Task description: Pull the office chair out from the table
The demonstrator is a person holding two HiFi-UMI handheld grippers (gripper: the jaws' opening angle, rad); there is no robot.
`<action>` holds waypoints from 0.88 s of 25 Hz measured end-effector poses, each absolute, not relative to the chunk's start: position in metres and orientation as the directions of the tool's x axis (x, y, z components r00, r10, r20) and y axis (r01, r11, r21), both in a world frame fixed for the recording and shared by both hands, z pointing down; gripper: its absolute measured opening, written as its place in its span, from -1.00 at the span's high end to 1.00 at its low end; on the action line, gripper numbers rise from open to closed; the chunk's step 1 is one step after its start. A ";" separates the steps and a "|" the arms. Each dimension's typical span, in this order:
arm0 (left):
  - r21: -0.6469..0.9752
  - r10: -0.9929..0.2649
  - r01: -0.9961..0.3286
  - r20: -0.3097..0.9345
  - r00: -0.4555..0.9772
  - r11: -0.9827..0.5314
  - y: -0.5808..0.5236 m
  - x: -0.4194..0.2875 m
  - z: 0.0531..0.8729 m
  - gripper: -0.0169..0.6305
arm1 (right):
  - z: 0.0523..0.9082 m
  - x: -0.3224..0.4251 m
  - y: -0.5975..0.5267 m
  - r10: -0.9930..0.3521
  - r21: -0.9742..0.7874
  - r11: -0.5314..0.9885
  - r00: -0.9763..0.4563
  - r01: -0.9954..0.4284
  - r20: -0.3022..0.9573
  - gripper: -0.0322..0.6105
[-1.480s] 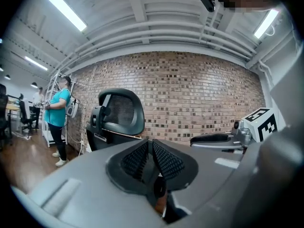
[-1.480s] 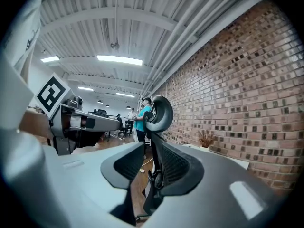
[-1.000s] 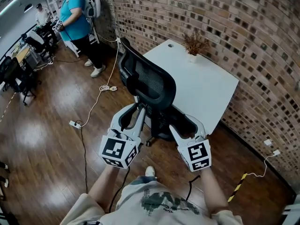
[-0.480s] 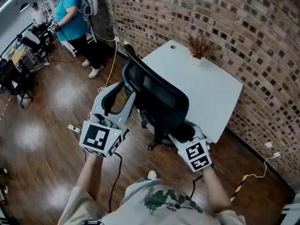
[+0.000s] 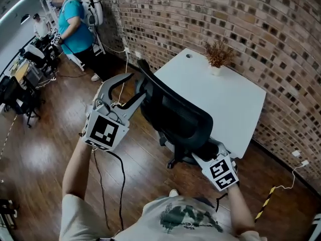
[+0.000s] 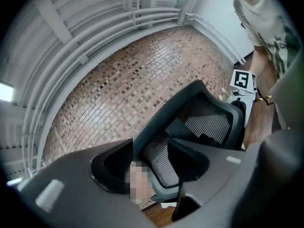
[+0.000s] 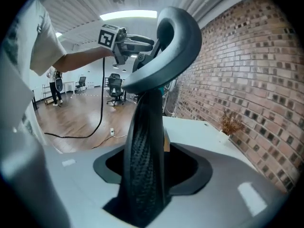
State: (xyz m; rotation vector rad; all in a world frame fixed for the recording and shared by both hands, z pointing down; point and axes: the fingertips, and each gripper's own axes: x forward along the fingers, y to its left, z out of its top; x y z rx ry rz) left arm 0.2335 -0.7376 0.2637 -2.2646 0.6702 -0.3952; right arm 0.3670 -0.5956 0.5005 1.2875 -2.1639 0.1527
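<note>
A black mesh-backed office chair (image 5: 175,117) stands turned at the near-left edge of the white table (image 5: 220,99). My left gripper (image 5: 136,84) is raised beside the top left edge of the chair back. Its jaws are opening with nothing between them, and in the left gripper view the chair back (image 6: 209,122) lies beyond them. My right gripper (image 7: 149,175) is low at the chair's right side. Its marker cube (image 5: 223,172) shows in the head view while the fingers are hidden behind the seat. The chair's back edge (image 7: 147,141) stands between its closing jaws, with a gap on the right.
A brick wall (image 5: 261,29) runs behind the table, which carries a small dried plant (image 5: 217,59). A person in a turquoise shirt (image 5: 75,24) stands at the far left near desks and other chairs (image 5: 15,89). A cable (image 5: 120,185) hangs from my left gripper over the wood floor.
My left gripper let go of the chair back, opened, and rose up and to the left while rolling. The chair turned and shifted right. My right gripper sank a little at the chair's side.
</note>
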 end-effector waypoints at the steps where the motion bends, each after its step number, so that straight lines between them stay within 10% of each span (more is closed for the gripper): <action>1: -0.743 -0.562 -0.319 0.092 0.822 -0.588 -0.741 0.234 0.260 0.24 | 0.501 0.367 -0.596 -0.756 0.206 0.526 -0.343 -0.825 0.557 0.18; 17: -0.888 -0.518 0.404 0.457 0.723 -0.220 -0.764 0.284 0.285 0.24 | 0.505 0.361 -0.594 -0.734 0.237 0.566 -0.351 -0.790 0.582 0.29; 22: -0.813 -0.526 0.575 0.532 0.664 -0.096 -0.767 0.298 0.302 0.54 | 0.505 0.364 -0.594 -0.743 0.248 0.564 -0.353 -0.788 0.568 0.32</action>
